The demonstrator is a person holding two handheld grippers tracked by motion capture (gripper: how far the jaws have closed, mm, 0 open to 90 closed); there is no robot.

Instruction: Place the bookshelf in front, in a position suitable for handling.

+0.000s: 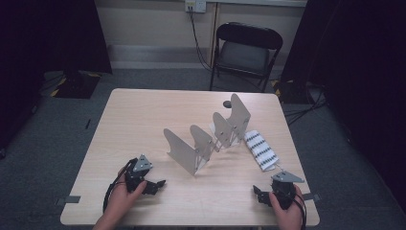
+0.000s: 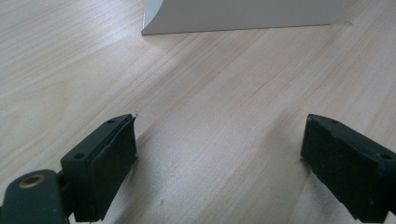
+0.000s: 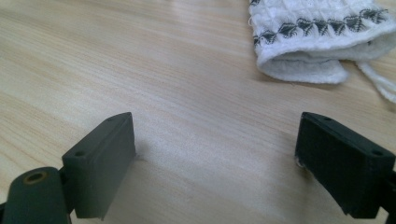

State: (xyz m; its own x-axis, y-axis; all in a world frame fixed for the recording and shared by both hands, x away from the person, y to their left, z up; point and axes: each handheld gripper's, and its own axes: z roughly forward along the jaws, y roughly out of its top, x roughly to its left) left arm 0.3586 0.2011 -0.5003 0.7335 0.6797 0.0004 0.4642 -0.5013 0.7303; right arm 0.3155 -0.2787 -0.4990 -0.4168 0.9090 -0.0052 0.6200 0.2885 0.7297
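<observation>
Both grippers rest near the table's (image 1: 143,115) front edge, the left gripper (image 1: 155,184) toward the front-left corner and the right gripper (image 1: 258,193) toward the front-right, each with jaws spread wide and nothing between them. The folded white patterned cloth (image 1: 261,150) lies near the right edge, just beyond the right gripper, beside the grey accordion file rack (image 1: 210,136) standing mid-table.

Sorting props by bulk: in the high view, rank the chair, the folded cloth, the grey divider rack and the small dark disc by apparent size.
1. Grey divider rack
2. Chair, farther away, so unsure against the rack
3. Folded cloth
4. Small dark disc
</observation>
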